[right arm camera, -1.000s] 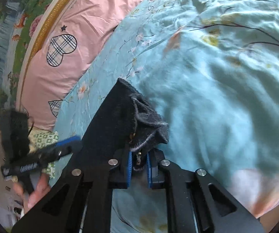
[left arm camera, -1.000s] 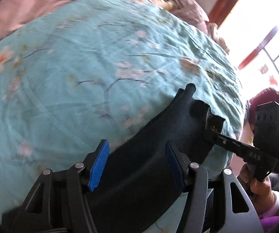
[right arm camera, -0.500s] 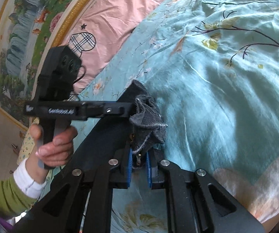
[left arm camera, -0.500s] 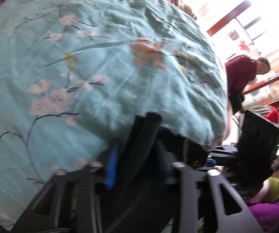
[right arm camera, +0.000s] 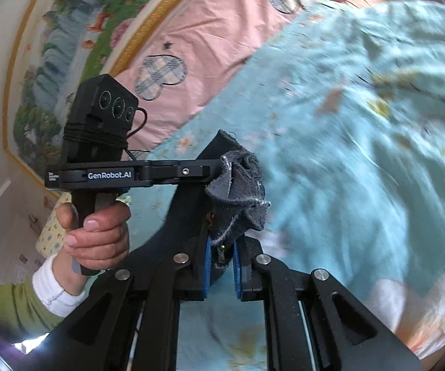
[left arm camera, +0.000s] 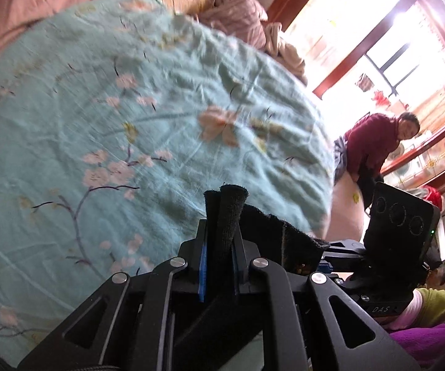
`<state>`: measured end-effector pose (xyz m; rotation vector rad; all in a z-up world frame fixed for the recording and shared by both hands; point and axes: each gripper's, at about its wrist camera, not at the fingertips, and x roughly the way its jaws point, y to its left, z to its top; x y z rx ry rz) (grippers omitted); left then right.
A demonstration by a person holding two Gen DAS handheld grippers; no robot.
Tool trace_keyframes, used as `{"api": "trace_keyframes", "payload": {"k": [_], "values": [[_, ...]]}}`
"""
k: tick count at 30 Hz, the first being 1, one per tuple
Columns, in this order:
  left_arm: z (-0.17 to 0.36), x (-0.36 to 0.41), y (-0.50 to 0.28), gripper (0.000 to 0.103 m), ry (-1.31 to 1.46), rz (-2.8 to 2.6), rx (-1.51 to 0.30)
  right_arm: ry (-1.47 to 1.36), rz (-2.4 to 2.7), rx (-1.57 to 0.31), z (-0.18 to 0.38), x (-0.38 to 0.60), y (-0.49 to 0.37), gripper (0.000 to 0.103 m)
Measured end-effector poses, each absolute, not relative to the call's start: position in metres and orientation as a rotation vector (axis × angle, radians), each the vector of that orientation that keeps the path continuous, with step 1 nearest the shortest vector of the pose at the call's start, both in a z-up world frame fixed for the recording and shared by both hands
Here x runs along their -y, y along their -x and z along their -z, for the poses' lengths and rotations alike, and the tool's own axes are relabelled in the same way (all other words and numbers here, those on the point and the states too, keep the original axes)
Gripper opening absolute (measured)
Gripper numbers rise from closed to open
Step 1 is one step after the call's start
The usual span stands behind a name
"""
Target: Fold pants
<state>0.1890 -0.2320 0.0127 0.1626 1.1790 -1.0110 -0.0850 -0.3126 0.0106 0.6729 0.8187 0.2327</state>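
Note:
The black pants [left arm camera: 271, 235] hang between my two grippers above a teal floral bedspread [left arm camera: 98, 108]. My left gripper [left arm camera: 219, 266] is shut on a folded edge of the pants that sticks up between its blue pads. My right gripper [right arm camera: 222, 262] is shut on a bunched grey-black edge of the pants [right arm camera: 241, 191]. In the right wrist view the left gripper [right arm camera: 216, 170] reaches in from the left and touches the same bunch. In the left wrist view the right gripper's body [left arm camera: 398, 235] is close at the right.
The teal bedspread [right arm camera: 361, 123] fills the space ahead. Pink pillows [right arm camera: 207, 31] lie at the head of the bed under a framed painting [right arm camera: 67, 46]. Crumpled blankets [left arm camera: 237, 12] sit at the far side. A person in red [left arm camera: 377, 148] sits beyond the bed edge by the window.
My left gripper has closed on the pants edge, having been open a second ago. Both grippers have risen and come close together, lifting the pants off the bed.

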Motion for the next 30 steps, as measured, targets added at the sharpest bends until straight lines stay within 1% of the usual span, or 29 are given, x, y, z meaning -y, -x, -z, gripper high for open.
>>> {"api": "trace_keyframes", "payload": {"k": [7,14,20,30], "values": [[-0.047,0.182,-0.176,0.011,-0.046,0.987,-1.089,-0.627,-0.35,-0.782,-0.04,0.281,0.073,0.013],[-0.059,0.139,-0.16,0.011,0.038,0.956,-1.025,-0.572,-0.471,-0.786,-0.053,0.238,0.059,0.013],[-0.05,0.095,-0.155,0.011,0.12,0.883,-1.018,-0.522,-0.549,-0.81,-0.047,0.206,0.044,0.013],[-0.012,0.028,-0.151,0.011,0.253,0.776,-1.06,-0.499,-0.634,-0.92,-0.012,0.161,0.027,0.014]]}}
